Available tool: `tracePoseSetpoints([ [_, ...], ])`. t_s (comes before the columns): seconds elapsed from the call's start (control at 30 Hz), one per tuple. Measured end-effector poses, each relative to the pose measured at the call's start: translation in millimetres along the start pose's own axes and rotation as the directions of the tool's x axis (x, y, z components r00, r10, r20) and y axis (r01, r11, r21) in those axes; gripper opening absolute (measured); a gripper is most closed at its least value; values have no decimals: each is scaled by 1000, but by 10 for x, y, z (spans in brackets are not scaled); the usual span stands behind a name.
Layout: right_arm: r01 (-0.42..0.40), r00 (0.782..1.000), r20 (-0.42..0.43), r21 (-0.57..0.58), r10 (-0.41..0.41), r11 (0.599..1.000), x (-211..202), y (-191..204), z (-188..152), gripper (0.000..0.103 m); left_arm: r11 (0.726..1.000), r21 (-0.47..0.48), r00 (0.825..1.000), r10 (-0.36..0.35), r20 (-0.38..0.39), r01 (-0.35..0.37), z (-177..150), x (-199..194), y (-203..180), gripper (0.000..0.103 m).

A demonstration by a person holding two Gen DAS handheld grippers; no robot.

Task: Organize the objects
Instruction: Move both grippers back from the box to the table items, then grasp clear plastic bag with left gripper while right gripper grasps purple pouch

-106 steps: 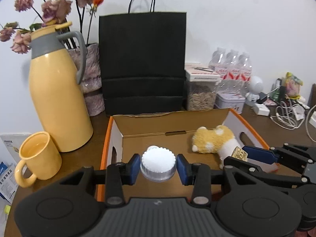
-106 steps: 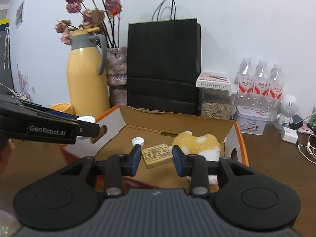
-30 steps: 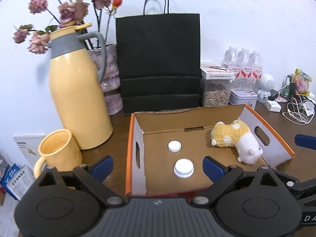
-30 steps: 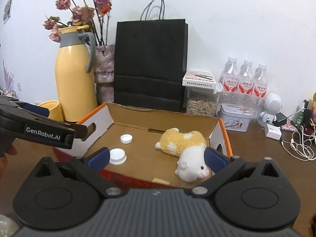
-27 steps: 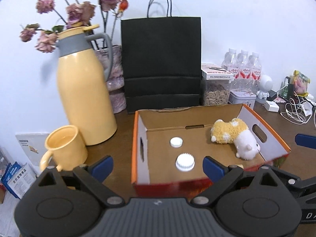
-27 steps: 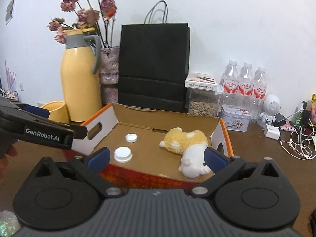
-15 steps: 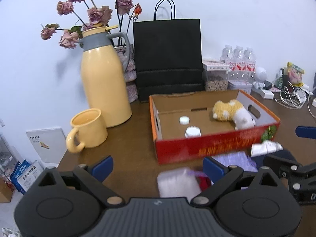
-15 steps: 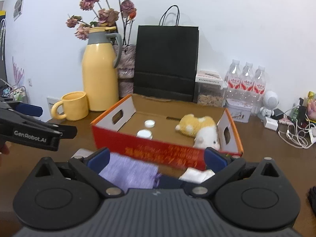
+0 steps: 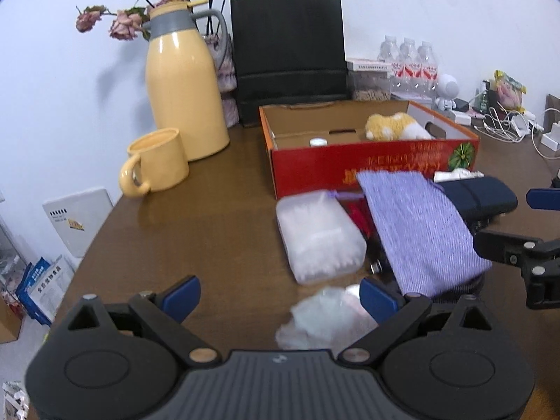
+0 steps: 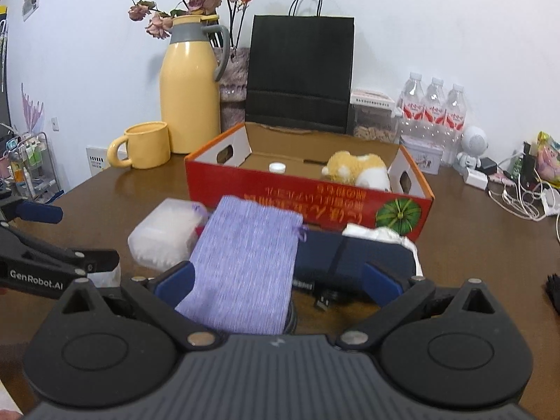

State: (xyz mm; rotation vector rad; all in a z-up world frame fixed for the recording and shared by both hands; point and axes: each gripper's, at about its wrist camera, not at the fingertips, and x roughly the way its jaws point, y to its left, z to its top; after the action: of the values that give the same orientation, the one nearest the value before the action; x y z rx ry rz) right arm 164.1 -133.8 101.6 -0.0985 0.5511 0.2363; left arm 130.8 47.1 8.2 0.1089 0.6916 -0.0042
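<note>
1. the red cardboard box sits on the brown table, holding a yellow and white plush toy at its right end and a white cap nearer the middle.
2. just in front of the box lies a cluster of loose things: a purple striped pouch, a clear plastic packet to its left, a dark blue case to its right, and a white crumpled item against the box's front wall.
3. the left gripper has its blue pads spread wide and empty, with a blurred clear wrapper lying between them.
4. the right gripper is also spread wide and grips nothing; the pouch and the case lie between its fingers.
5. behind the box stand a yellow thermos jug, a yellow mug, a black paper bag and water bottles.
</note>
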Motion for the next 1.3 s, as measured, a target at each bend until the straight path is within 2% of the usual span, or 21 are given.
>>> tracePoseSetpoints([
  [0.2, 3, 1000, -13, 14, -3, 1000, -5, 26, -108, 103, 999, -46, 999, -30, -18, 29, -129, 78, 24, 97],
  [0.3, 5, 1000, -13, 26, -5, 1000, 12, 35, -132, 103, 998, -44, 999, -48, -8, 48, -157, 95, 10, 92],
  [0.33, 5, 1000, -15, 30, -5, 1000, 24, 39, -138, 103, 998, -41, 998, -56, -5, 56, -167, 102, 5, 85],
  [0.37, 5, 1000, -16, 31, -5, 999, 32, 41, -145, 103, 997, -40, 998, -68, -3, 68, -179, 110, -1, 72],
  [0.4, 5, 1000, -18, 32, -5, 999, 46, 50, -148, 103, 996, -43, 997, -82, -4, 82, -190, 117, -3, 64],
  [0.43, 5, 1000, -21, 32, -4, 999, 60, 55, -151, 103, 994, -48, 995, -99, -7, 98, -199, 125, -3, 46],
  [0.47, 5, 1000, -23, 32, -4, 999, 78, 62, -152, 103, 992, -53, 994, -113, -12, 112, -207, 135, -1, 42],
  [0.73, -7, 998, -59, 10, 7, 1000, 292, 182, -168, 103, 996, -45, 995, -80, 59, 83, -211, 24, 56, 38],
  [1.1, -20, 995, -101, 4, 20, 1000, 602, 316, -147, 103, 999, -44, 998, -28, 59, 30, -202, 92, 175, 38],
  [1.3, -33, 993, -112, 45, 38, 998, 686, 297, -147, 103, 998, -55, 998, -22, 51, 25, -221, 133, 220, 38],
])
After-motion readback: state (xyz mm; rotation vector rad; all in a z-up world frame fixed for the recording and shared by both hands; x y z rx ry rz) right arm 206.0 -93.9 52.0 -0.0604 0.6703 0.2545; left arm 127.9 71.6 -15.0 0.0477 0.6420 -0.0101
